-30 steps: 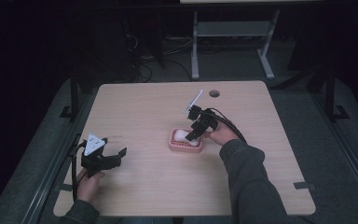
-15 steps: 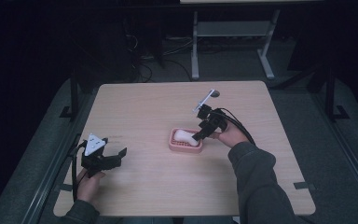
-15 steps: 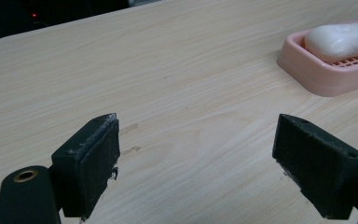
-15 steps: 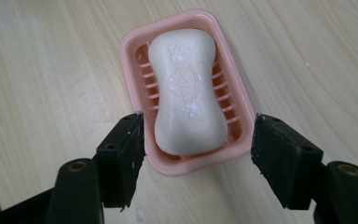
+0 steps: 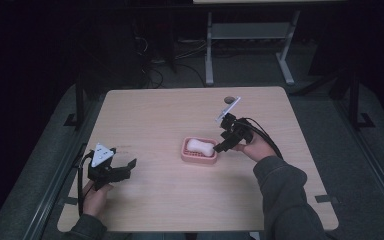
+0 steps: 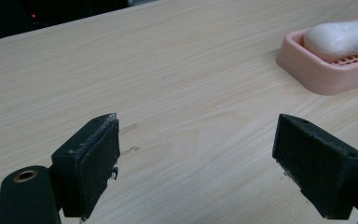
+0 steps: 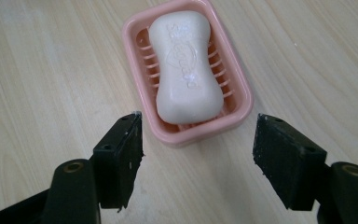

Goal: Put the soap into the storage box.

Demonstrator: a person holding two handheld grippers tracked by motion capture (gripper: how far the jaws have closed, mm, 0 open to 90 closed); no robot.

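Right tool (image 7: 198, 154) empty, jaws just spread wide; one soap bar (image 7: 186, 65) in one pink dish (image 7: 242, 100), mid-table; left tool (image 6: 196, 163) gaping, empty

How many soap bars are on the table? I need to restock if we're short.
1. The white soap bar lies in the pink soap dish near the middle of the table, just ahead of the open right gripper. None looks hidden.

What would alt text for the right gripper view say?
A white bar of soap lies in a pink slatted soap dish on a pale wooden table. The right gripper has open, empty black jaws just short of the dish.
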